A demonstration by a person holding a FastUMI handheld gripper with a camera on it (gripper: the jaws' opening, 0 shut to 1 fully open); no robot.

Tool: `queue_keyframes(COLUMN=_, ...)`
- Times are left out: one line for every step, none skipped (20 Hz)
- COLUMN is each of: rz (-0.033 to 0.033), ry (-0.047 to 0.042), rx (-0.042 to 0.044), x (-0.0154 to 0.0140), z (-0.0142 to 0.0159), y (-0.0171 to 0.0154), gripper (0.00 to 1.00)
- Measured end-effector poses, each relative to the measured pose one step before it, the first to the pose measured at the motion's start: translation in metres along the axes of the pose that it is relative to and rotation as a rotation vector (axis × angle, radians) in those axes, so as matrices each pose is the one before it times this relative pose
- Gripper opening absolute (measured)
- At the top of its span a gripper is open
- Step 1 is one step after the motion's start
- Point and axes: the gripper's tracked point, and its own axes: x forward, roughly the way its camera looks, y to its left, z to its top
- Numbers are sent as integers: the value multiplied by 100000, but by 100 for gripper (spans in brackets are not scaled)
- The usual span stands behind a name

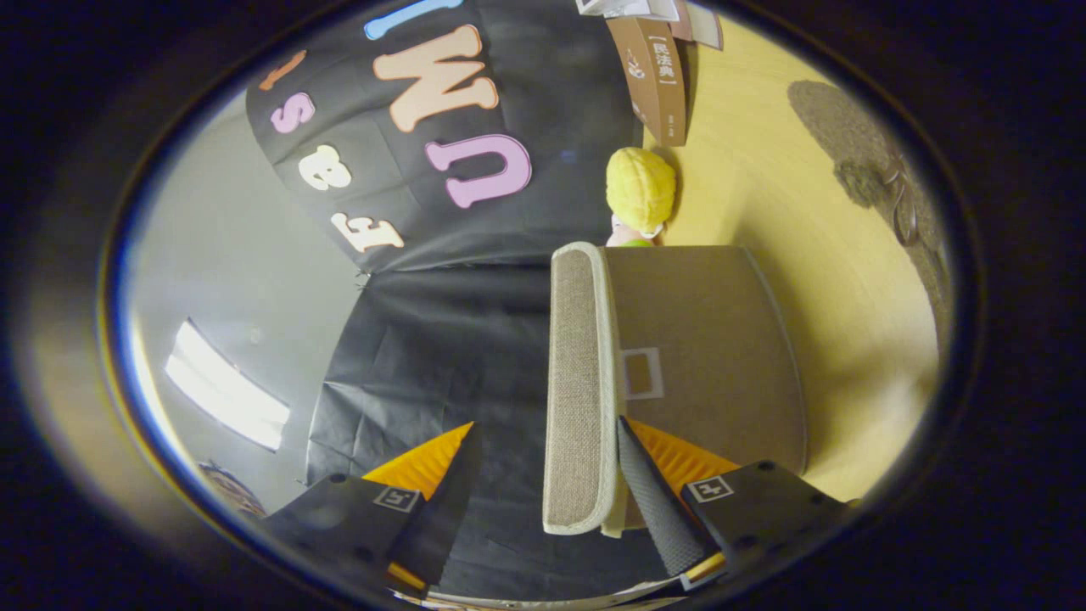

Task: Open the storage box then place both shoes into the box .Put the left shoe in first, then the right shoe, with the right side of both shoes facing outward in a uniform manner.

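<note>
I hold the gripper rolled sideways, fingers spread and pressing on nothing, with the fabric storage box lid's edge between them, right finger tucked under it, probably to lever it open.

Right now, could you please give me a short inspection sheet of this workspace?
Surface: pale wooden tabletop, seen turned on its side.
Job's things: beige fabric storage box; its lid lies between the fingers. Shoes: nothing seen.
Clutter: yellow-capped plush toy beyond the box; brown book further on; dark fuzzy item at the table's far side.
Gripper: gripper open, one finger against the lid's inner side, the other apart.
Cables: nothing seen.
Surroundings: black cloth wall, bright light panel.
</note>
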Motion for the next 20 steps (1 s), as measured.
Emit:
queue_keyframes(rz=130, ry=156, rx=-1083, x=117, z=-74, y=309, gripper=90)
queue_keyframes(rz=332, ry=604, rx=-595, x=34, z=-236, y=366, gripper=86)
queue_keyframes(rz=584, ry=1967, rx=-484, x=48, z=-503, y=358, gripper=77)
queue_keyframes(rz=-92, ry=2386, rx=-881, x=12, z=-761, y=292, gripper=69)
queue_keyframes(rz=-722, ry=2767, rx=-1234, x=190, z=-722, y=91, gripper=60)
queue_keyframes(rz=-1573, ry=1950, rx=-2801, x=142, z=-553, y=-118, gripper=52)
queue_keyframes(rz=-3055, ry=-1189, rx=-3300, x=461, z=-105, y=-483, gripper=44)
queue_keyframes(rz=-4570, ry=-4156, rx=-2406, x=594, z=623, y=-825, gripper=35)
queue_keyframes(rz=441, ry=-364, rx=918, x=-746, z=458, y=-42, gripper=27)
queue_keyframes(rz=570, ry=867, rx=1110, x=36, z=-111, y=202, gripper=18)
queue_keyframes(rz=133, ry=1423, rx=-1025, x=-44, z=-341, y=257, gripper=18)
queue_keyframes(rz=-2924, ry=1072, rx=-4221, x=874, z=-701, y=-160, gripper=18)
queue_keyframes(rz=-1911, ry=-2436, rx=-2652, x=-2005, z=862, y=73, gripper=18)
queue_keyframes(rz=1865, ry=1074, rx=421, x=173, z=-310, y=488, gripper=11)
queue_keyframes(rz=473, ry=-785, rx=434, x=756, z=143, y=270, gripper=3)
queue_keyframes(rz=158, ry=1152, rx=-1503, x=367, z=-124, y=412, gripper=3)
queue_keyframes(rz=-825, ry=-895, rx=-1510, x=350, z=222, y=406, gripper=3)
queue_keyframes(rz=293, ry=613, rx=-1250, x=13, z=5, y=629, gripper=3)
queue_keyframes(rz=-802, ry=56, rx=-1721, x=307, z=71, y=710, gripper=3)
queue_keyframes(rz=-199, ry=478, rx=-2035, x=233, z=-173, y=901, gripper=3)
